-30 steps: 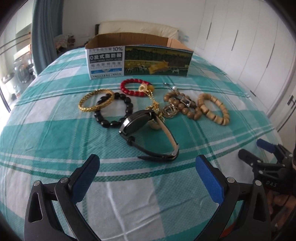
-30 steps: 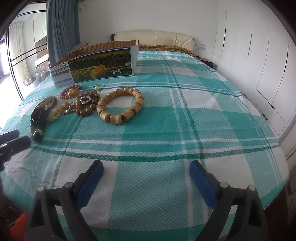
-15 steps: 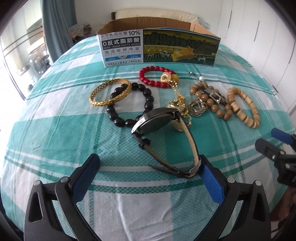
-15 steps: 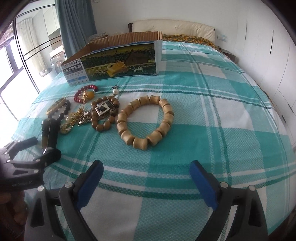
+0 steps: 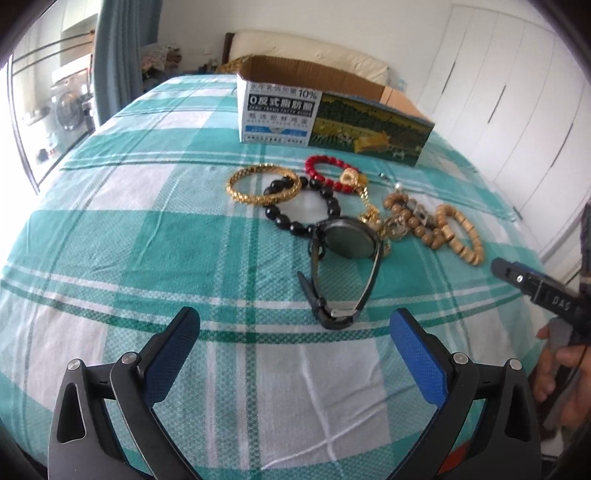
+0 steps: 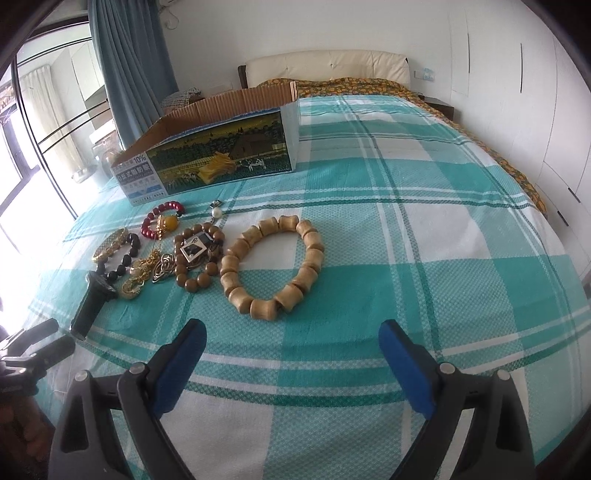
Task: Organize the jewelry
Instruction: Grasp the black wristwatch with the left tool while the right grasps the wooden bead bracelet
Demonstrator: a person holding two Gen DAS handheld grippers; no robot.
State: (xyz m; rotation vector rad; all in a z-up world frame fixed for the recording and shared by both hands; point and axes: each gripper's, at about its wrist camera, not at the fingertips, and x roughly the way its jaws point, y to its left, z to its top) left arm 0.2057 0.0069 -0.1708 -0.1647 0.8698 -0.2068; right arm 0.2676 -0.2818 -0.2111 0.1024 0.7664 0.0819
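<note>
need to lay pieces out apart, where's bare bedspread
Bare bedspread lies right of the wooden bracelet, and left of the gold bangle. Crowded: between bangle and wooden bracelet, where the watch lies.

I'm looking across a bed [image 6: 424, 229] covered in a teal-and-white plaid sheet. At its far end I see a cream padded headboard [image 6: 328, 64] against a plain white wall [image 6: 295, 26], with an orange-patterned cover [image 6: 354, 86] bunched just below it. White wardrobe doors [image 5: 517, 122] run along the bed's right edge. Off the far left corner hangs a blue curtain [image 6: 125, 62]; beside it, strong daylight pours through black-framed glass doors [image 6: 33, 147].
</note>
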